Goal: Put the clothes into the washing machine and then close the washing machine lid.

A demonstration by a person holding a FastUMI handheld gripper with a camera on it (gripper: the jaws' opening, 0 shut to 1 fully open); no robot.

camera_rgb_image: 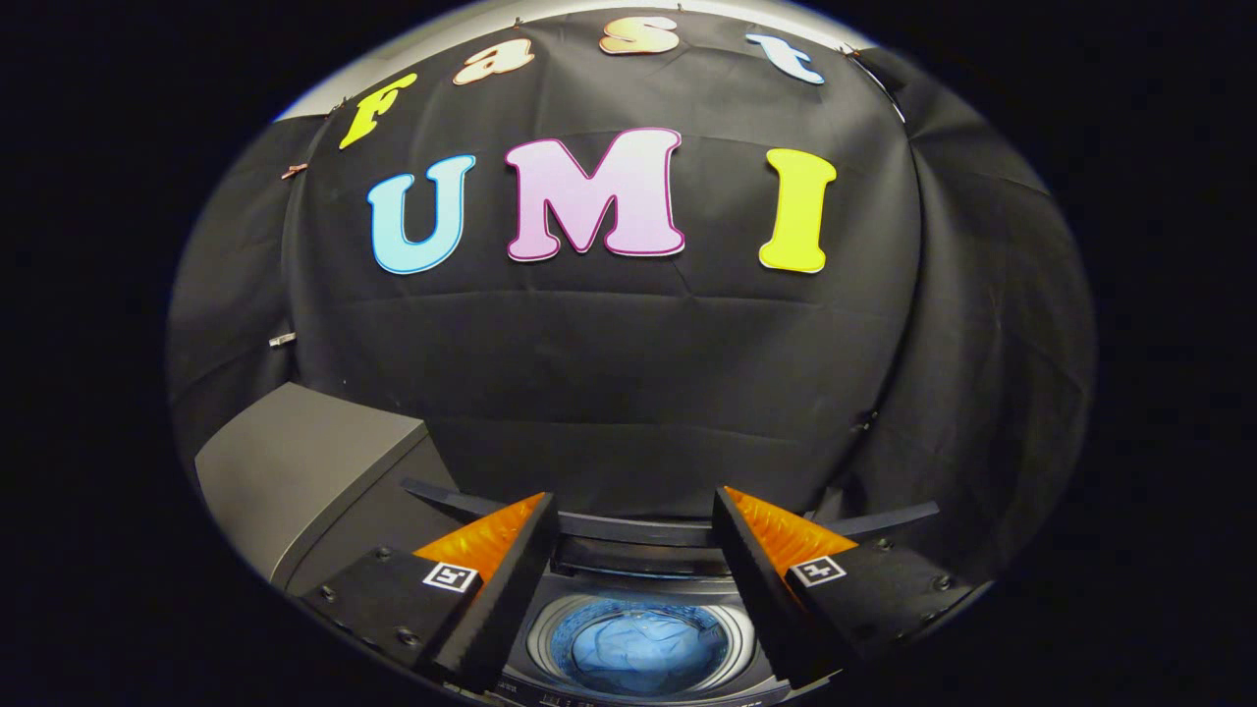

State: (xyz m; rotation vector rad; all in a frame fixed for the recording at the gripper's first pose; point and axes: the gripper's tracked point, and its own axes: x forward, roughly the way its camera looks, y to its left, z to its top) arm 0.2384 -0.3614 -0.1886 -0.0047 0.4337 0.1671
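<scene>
Gripper (635,511) hovering over the open washing machine (609,570), fingers apart and holding nothing.

A grey, flat-faced, boxy panel (295,471), possibly the raised lid, is standing at the machine's left rear corner, beside the left finger; nothing is blocking the round opening. The clothes (633,653), a crumpled blue bundle of soft fabric, are lying inside the ribbed circular drum (735,633), below and between the two fingers. Wrinkled black cloth is hanging behind the machine's back edge. The gripper is pointing level, just above the machine's top.
</scene>
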